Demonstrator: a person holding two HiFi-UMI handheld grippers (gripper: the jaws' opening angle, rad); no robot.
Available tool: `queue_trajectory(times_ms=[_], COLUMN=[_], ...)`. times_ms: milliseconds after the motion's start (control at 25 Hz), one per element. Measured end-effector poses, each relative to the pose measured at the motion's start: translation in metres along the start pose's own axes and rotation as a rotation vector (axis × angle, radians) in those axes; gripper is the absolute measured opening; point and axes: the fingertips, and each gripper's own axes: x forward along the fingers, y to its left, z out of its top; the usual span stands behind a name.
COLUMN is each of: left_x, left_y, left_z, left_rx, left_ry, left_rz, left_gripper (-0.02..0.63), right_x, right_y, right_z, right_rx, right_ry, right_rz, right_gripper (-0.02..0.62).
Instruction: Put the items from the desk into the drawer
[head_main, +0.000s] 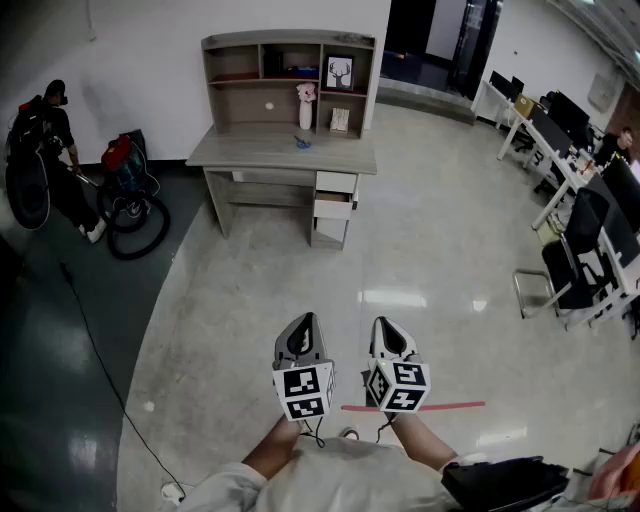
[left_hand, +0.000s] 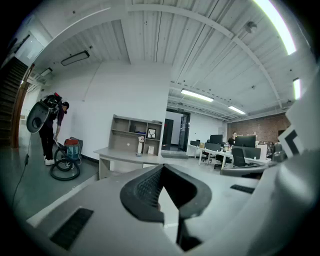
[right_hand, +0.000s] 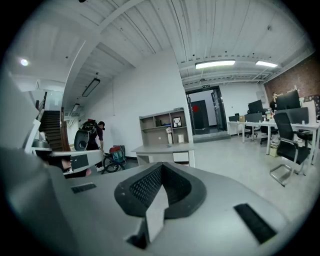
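Left tongs (head_main: 303, 325) & right tongs (head_main: 387, 330) are held low, side by side, close to the person's body. They're well apart from the table (head_main: 250, 155), w/ open floor betw. That reads as a carrying posture, not a reach. Left tongs are clenched, pads tip to tip, nothing betw. them. Right tongs are the same, clenched on nothing, prob. b/c there's nothing to take yet.

The task's things are all at the table:
- Small blue item (head_main: 302, 142) lies on the top, a bit right of centre, nearer the back edge.
- White figure (head_main: 305, 105) w/ pink head stands just behind it, in the shelf unit (head_main: 290, 40) along the back edge.
- Picture frame (head_main: 340, 72) & small card (head_main: 339, 120) sit in the cubbies over the back right corner.

Drawer (head_main: 333, 207) is under the table's right end & looks pulled out a little, so likely ready to load. Nothing seems put away yet. Next step needs an approach to the front edge near the right corner, where top & drawer are both in reach.
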Motion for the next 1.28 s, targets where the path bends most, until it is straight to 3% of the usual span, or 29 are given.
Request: queue_trajectory(times_ms=[560, 1280], left_x=[0.015, 0.027], left_y=[0.014, 0.136], left_z=[0.005, 0.001], left_rx=[-0.011, -0.003], left_ry=[0.001, 0.047], left_rz=[-0.011, -0.041], left_gripper=[-0.002, -0.002], right_x=[0.017, 0.075], right_y=[0.005, 0.086], right_z=[0.001, -0.017], right_rx=[0.032, 0.069], right_ry=[0.010, 0.038], right_rz=[-0.006, -0.066], right_gripper=[-0.002, -0.002])
